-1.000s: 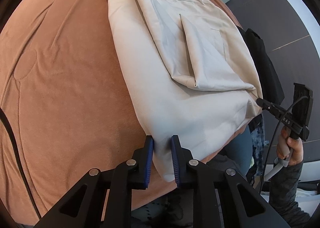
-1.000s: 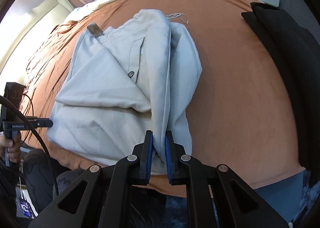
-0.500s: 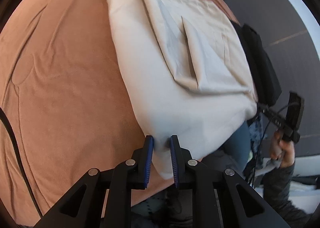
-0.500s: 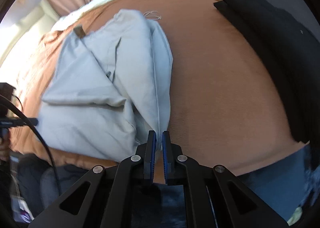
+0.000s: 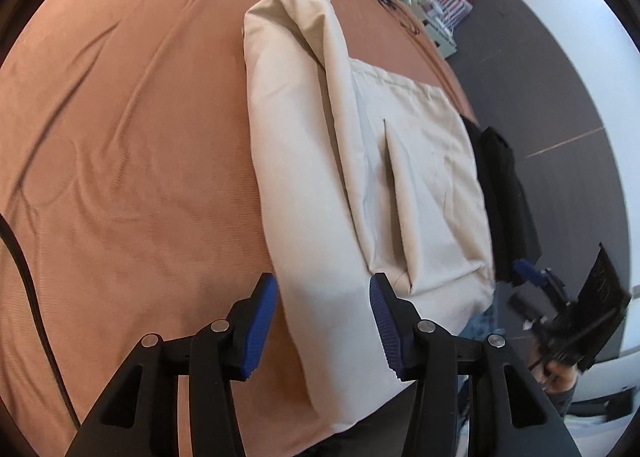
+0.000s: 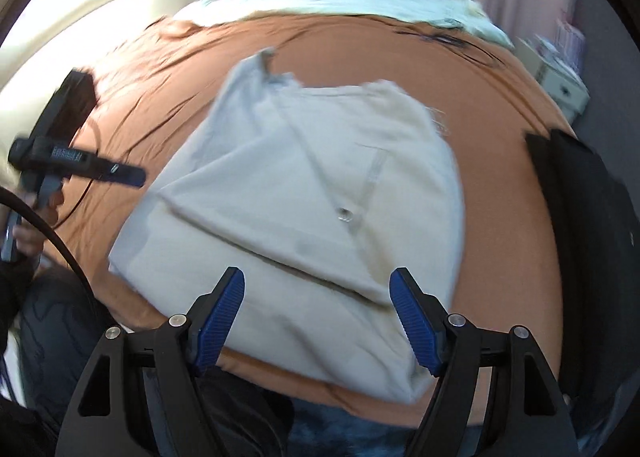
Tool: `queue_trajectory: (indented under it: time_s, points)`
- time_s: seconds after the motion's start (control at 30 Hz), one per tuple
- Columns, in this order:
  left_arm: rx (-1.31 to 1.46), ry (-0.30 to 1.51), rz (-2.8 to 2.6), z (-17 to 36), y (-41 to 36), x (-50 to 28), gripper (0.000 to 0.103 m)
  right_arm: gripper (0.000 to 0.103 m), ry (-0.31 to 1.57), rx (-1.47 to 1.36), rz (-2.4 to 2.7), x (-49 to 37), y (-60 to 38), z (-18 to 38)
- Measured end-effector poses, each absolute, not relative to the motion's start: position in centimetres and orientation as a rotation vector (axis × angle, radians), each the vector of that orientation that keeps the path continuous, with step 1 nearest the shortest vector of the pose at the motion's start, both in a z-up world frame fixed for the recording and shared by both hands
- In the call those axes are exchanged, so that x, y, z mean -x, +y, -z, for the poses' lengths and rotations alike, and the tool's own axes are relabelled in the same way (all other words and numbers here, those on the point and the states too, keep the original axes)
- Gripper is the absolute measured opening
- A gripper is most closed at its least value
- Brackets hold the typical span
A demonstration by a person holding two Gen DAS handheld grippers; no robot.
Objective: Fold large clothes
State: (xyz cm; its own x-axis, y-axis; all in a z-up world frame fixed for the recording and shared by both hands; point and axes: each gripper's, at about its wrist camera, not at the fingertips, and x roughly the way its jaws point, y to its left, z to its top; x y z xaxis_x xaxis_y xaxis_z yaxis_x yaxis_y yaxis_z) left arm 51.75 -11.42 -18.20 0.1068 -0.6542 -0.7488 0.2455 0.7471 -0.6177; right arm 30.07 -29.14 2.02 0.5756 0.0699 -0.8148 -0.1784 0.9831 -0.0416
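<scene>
Released garment (image 5: 320, 185), bedspread (image 5: 120, 157) margins

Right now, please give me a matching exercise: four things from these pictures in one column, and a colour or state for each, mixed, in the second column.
Things:
1. left gripper
2. folded garment
3. bed cover
4. dark clothing

Colour or state:
A. orange-brown, wrinkled
B. black, at the right edge of the bed
C. jaws apart, pressing nothing
D. beige, lying released near the bed's front edge

Pairs: 1-C, 2-D, 3-A, 4-B
</scene>
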Motion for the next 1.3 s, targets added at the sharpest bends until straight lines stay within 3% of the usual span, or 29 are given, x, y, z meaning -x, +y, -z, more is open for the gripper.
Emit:
queue_trajectory:
  time_s: [0.1,0.17,0.23,0.37,0.5,0.63,0.67,1.3]
  points:
    - [0.414,1.301,0.697,18.9,-11.4,-51.8,0.049,0.073,0.97,0.169,-0.192,-31.3,-27.2,-1.4]
    - [0.435,1.298,0.702,19.4,-11.3,-52.0,0.049,0.063,0.991,0.197,-0.226,-32.6,-25.9,-1.0]
    - [0.442,1.289,0.695,19.8,-11.3,-52.1,0.049,0.06,1.01,0.227,-0.255,-33.6,-24.7,-0.3]
    - [0.517,1.285,0.716,21.3,-10.9,-52.0,0.037,0.055,1.049,0.293,-0.295,-35.7,-22.1,1.2]
    - [0.543,1.28,0.721,21.4,-10.3,-51.8,0.034,0.05,1.057,0.359,-0.305,-37.2,-20.2,2.5]
    - [0.528,1.278,0.708,21.4,-10.4,-51.5,0.031,0.009,1.051,0.296,-0.302,-38.8,-21.1,2.4]
    - [0.538,1.279,0.711,21.4,-10.4,-51.6,0.031,0.004,1.042,0.276,-0.295,-39.0,-21.1,2.2]
    - [0.483,1.2,0.655,20.3,-11.3,-50.8,0.03,0.001,0.829,-0.012,-0.058,-38.4,-33.5,-4.8]
